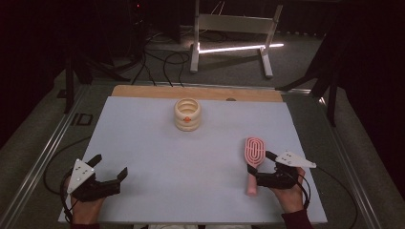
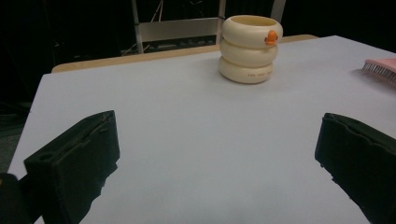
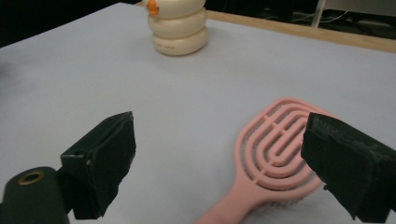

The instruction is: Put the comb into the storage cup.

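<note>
while both hands rested at the near edge of the pale table [image 1: 143, 143], the right gripper [image 1: 261, 168] sat with its jaws spread wide and nothing between them. the pink hairbrush [image 1: 253, 160] lay flat on the table just beside that gripper, its oval slotted head pointing away from the person and its handle running back toward the near edge. from the right gripper view the hairbrush [image 3: 271, 163] lay across the gap of the right gripper [image 3: 217, 161], the head nearer the right-hand jaw and partly hidden behind it, the handle passing low between the two jaws; neither jaw pressed on it. the left gripper [image 1: 111, 167] lay well apart on the other side of the table, also released, jaws wide over bare table. in the left gripper view the left gripper [image 2: 217, 154] framed an open stretch of table, with the brush's bristled edge [image 2: 380, 69] at far right. a cream ringed holder [image 1: 187, 114] with a small orange mark stood upright toward the far side, well apart from both grippers.
</note>
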Demonstrator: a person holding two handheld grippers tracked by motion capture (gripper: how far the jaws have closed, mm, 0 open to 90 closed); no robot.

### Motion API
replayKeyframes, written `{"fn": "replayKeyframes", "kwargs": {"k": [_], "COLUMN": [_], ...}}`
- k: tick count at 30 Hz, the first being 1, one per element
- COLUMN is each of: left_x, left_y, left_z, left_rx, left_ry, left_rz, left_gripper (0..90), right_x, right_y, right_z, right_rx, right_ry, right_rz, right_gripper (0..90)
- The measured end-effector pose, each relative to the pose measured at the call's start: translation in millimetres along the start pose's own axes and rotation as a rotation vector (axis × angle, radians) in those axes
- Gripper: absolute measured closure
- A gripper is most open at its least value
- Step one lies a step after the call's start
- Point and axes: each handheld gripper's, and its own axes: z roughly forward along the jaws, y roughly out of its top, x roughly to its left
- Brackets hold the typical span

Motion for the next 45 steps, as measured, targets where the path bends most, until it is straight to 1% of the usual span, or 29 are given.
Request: {"fn": "replayKeyframes", "kwargs": {"k": [1,2,4,5,6,8,11,13,14,15,17,18,19,23,28,31,33,39,45], "left_x": [-1.1,-1.5,-2.4,-2.8,-3.2,-3.9,-5.8,-6.9,-7.2,-7.5,-7.7,-7.7,-7.7,-7.9,-7.9,-7.7,-7.7,-8.2,-8.4], "left_y": [0.2,0.2,0.0,-0.2,-0.4,-0.8,-1.4,-1.6,-1.7,-1.8,-2.0,-2.2,-2.4,-2.5,-2.6,-2.6,-2.9,-2.8,-2.9], "left_z": [0.5,0.8,1.7,2.0,2.4,3.4,5.1,6.0,6.1,6.4,6.8,7.0,7.1,7.6,7.2,7.1,7.4,7.5,7.8], "left_rx": [0.001,0.001,0.004,0.007,0.008,0.011,0.016,0.021,0.02,0.02,0.024,0.025,0.026,0.027,0.025,0.025,0.027,0.027,0.028], "left_ry": [-0.004,-0.006,-0.007,-0.009,-0.01,-0.012,-0.018,-0.017,-0.018,-0.02,-0.016,-0.016,-0.017,-0.016,-0.016,-0.016,-0.017,-0.018,-0.02], "left_rz": [0.006,0.007,0.008,0.009,0.01,0.012,0.017,0.023,0.024,0.023,0.026,0.025,0.024,0.022,0.022,0.022,0.02,0.02,0.021], "left_gripper": [0.6,0.7,0.6,0.7,0.6,0.7,0.7,0.7,0.7,0.8,0.8,0.9,0.9,0.9,1.3,1.3,1.3,1.3,1.3], "right_x": [1.6,5.2,8.6,10.2,12.2,15.9,20.8,24.1,25.4,26.5,27.1,27.4,27.4,28.3,30.3,28.9,26.8,21.4,10.7], "right_y": [-0.2,-0.4,-0.6,-0.9,-1.4,-3.1,-8.3,-12.2,-14.0,-14.7,-16.0,-16.6,-17.4,-21.0,-23.9,-25.4,-26.8,-27.7,-27.5], "right_z": [1.4,3.9,6.4,8.1,9.8,14.9,23.3,27.7,30.1,31.0,32.9,33.5,34.3,39.2,43.8,44.5,43.5,39.5,33.3], "right_rx": [0.005,0.017,0.027,0.036,0.049,0.087,0.143,0.166,0.18,0.192,0.203,0.207,0.213,0.269,0.319,0.335,0.348,0.362,0.379], "right_ry": [0.004,0.007,0.003,0.004,0.005,-0.005,-0.013,-0.028,-0.04,-0.048,-0.048,-0.044,-0.045,-0.043,-0.027,-0.027,-0.027,-0.032,-0.035], "right_rz": [-0.004,-0.014,-0.016,-0.02,-0.018,-0.031,-0.056,-0.072,-0.089,-0.09,-0.097,-0.101,-0.114,-0.149,-0.179,-0.18,-0.17,-0.169,-0.15], "right_gripper": [10.3,13.0,14.6,16.7,20.8,29.2,49.5,60.2,68.3,72.8,84.5,88.3,89.8,90.0,90.0,90.0,90.0,90.0,90.0]}}
